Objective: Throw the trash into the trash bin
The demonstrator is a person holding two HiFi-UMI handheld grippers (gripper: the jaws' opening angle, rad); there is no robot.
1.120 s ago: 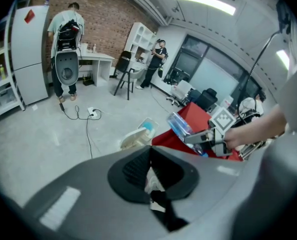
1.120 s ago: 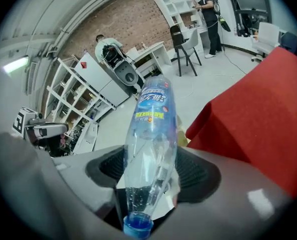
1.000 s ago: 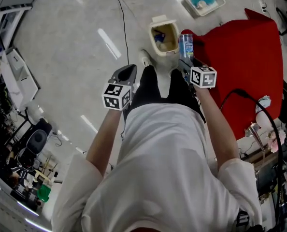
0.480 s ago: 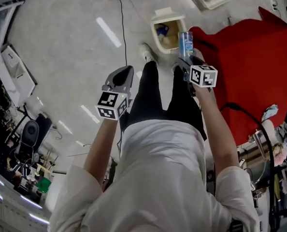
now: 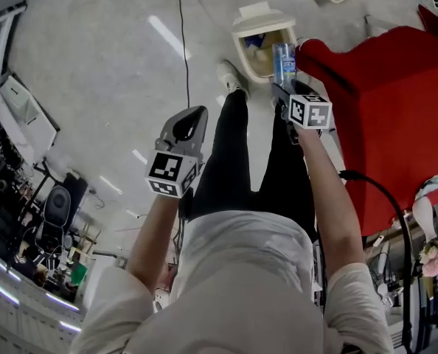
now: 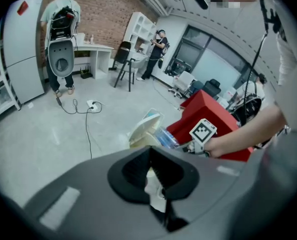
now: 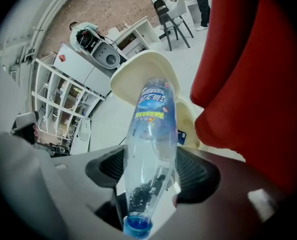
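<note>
Two tools showed in the head view: the right tool (image 5: pixel 285 88) gripped a clear plastic bottle (image 5: pixel 284 59) near its blue-capped neck, its far end against the open trash bin (image 5: pixel 242 29) at upper centre, beside the red surface (image 5: pixel 396 102); the left tool (image 5: pixel 189 122), at left centre, was closed on nothing

Bottle (image 7: pixel 151 134): clear plastic w/ blue cap & blue label, clamped near cap end betw. jaws of right gripper (image 7: pixel 153 176), base aimed at bin. Trash bin (image 5: pixel 257 22): cream, lid flipped open, upright on floor (image 5: pixel 94 65), scraps incl. something blue inside.
</note>
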